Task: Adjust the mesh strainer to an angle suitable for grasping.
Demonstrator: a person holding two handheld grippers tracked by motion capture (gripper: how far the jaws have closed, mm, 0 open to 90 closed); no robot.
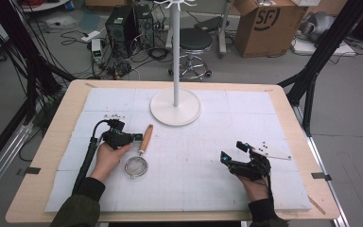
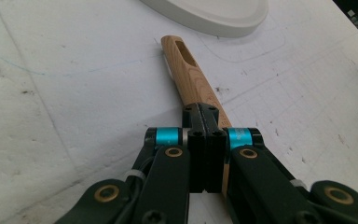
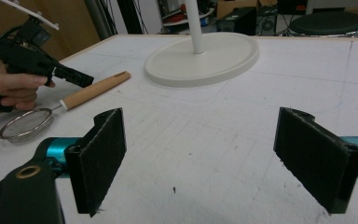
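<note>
The one readable mark is "SF", in large dark letters inside a partly visible ring, printed on the side of a brown cardboard box [image 1: 268, 26] that stands on the floor beyond the far right corner of the worktop, seen in the high view. Nothing else carries legible writing: the faint pencil lines and grid drawn on the white worktop [image 2: 51, 93] form no letters or numbers, and the equipment on the floor shows no text clear enough to read.
</note>
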